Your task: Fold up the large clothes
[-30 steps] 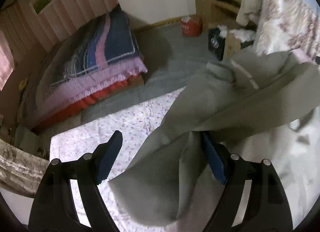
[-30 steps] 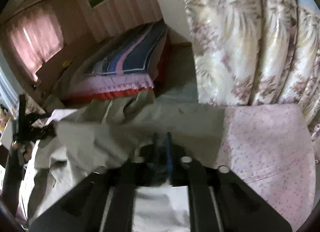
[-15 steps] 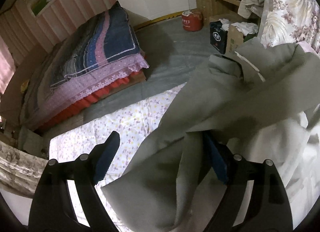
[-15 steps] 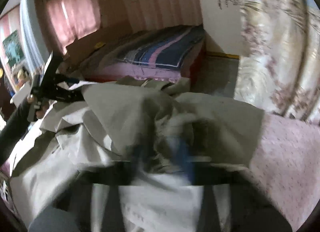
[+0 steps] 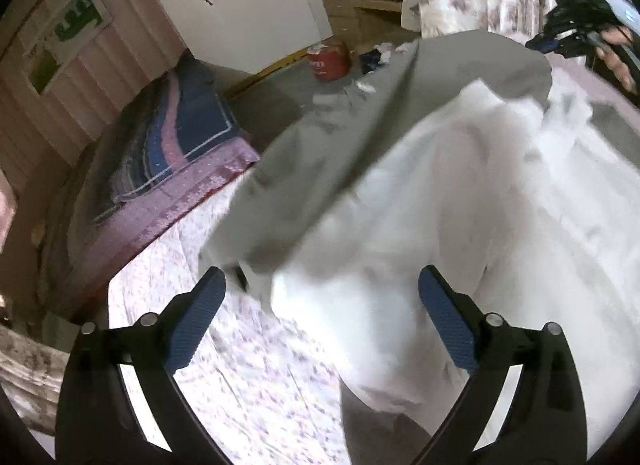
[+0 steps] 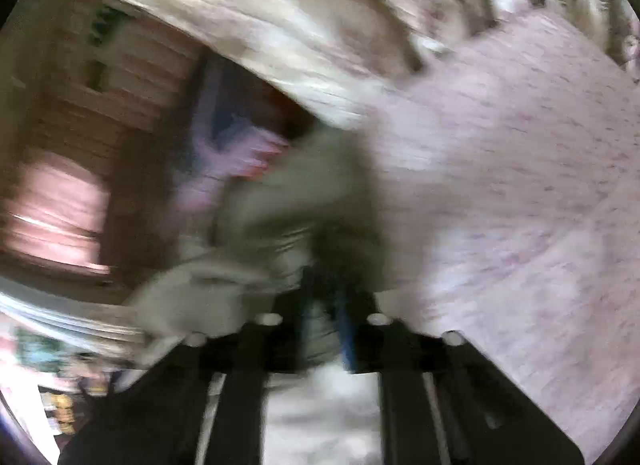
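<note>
Gaping left gripper (image 5: 320,317) empty; right gripper (image 6: 326,305) pinching grey garment (image 6: 304,201).

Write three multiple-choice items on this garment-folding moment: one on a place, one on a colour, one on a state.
1. Where is the red canister?
A. on the floor by the white wardrobe
B. on the flowered sheet
C. inside the garment

2. What colour are the left gripper pads?
A. red
B. blue
C. yellow

3. How is the right gripper?
A. wide open
B. out of view
C. shut on the garment

Key: 1 A, it stands on the grey floor near the wardrobe. 2 B, both pads show blue. 3 C, its fingers pinch grey-green cloth, though the view is blurred.
</note>
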Motion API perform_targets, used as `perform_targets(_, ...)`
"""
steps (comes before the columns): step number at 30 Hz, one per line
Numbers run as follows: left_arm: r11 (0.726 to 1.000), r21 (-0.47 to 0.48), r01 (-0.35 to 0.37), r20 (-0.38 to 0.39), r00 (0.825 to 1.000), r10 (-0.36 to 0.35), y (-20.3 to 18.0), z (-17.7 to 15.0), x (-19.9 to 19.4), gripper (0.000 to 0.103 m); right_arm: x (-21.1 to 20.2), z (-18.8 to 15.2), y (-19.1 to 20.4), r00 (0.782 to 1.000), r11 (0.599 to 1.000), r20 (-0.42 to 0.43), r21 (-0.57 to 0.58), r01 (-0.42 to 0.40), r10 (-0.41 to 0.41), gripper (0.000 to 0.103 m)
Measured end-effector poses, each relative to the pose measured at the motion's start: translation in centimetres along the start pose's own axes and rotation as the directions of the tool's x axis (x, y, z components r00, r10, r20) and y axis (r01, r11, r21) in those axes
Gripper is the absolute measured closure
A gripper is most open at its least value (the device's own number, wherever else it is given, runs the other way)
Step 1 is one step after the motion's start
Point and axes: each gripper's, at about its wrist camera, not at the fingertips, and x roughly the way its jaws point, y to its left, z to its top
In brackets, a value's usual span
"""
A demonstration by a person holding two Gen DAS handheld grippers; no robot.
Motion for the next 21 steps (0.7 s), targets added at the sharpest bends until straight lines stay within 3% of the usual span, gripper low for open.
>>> perform_targets(1, 1.0, 0.009, -0.023, -0.018, 1.0, 0.023, -0.8, -0.6, 0.6, 0.007, 0.1, -0.3, 0.0, 0.995, 0.994, 0.038, -0.065, 0.089, -0.087, 0.033)
perform_targets(3, 0.999, -0.005, -0.038, -0.032, 0.999, 0.037, -1.5, -1.2, 1.4, 0.007, -1.2, -1.3, 1.0, 0.98, 0.971, 0.154, -0.188, 0.151, -0.123, 0.033)
perform_targets(6, 0.999, -0.052, -0.015, -0.015, 1.0, 0.014, -1.7, -1.4, 1.5, 0.007, -4.0, -4.0, 2.9, 0.957, 0.911, 0.283, -0.376, 0.172, -0.063, 0.033)
perform_targets(9, 0.997, -0.08, -0.015, -0.006, 1.0, 0.015, -1.6, -1.1, 2.2, 0.007, -4.5, -6.8, 4.3, 0.961, 0.831, 0.276, -0.538, 0.139, 0.018, 0.033)
perform_targets(12, 0.995, -0.102, 0.001, -0.013, 1.0, -0.003, -1.9, -0.8, 2.8, 0.019, -2.6, -8.0, 5.5, 0.967, 0.781, 0.253, -0.603, 0.161, -0.004, 0.033)
perform_targets(14, 0.994, -0.109, 0.001, -0.019, 1.0, -0.003, -2.0, -0.3, 3.0, 0.048, -2.1, -8.6, 6.8, 0.967, 0.762, 0.249, -0.636, 0.123, 0.052, 0.033)
perform_targets(15, 0.994, -0.109, 0.002, -0.023, 1.0, -0.004, -1.8, -0.2, 2.9, 0.055, -2.0, -8.8, 7.6, 0.961, 0.745, 0.271, -0.652, 0.144, 0.051, 0.04)
perform_targets(16, 0.994, -0.11, -0.006, -0.028, 1.0, 0.002, -1.5, -0.1, 2.7, 0.067, -1.9, -9.0, 8.1, 0.959, 0.734, 0.279, -0.66, 0.157, 0.046, 0.068)
perform_targets(18, 0.992, -0.125, -0.004, -0.05, 0.999, -0.002, -0.8, 0.0, 2.6, 0.079, -2.0, -9.5, 9.0, 0.962, 0.727, 0.272, -0.667, 0.163, 0.034, 0.103)
perform_targets(21, 0.987, -0.153, 0.037, -0.041, 0.998, -0.044, 0.6, -0.1, 0.4, 0.086, -4.1, -10.8, 10.1, 0.957, 0.708, 0.29, -0.682, 0.186, 0.028, 0.103)
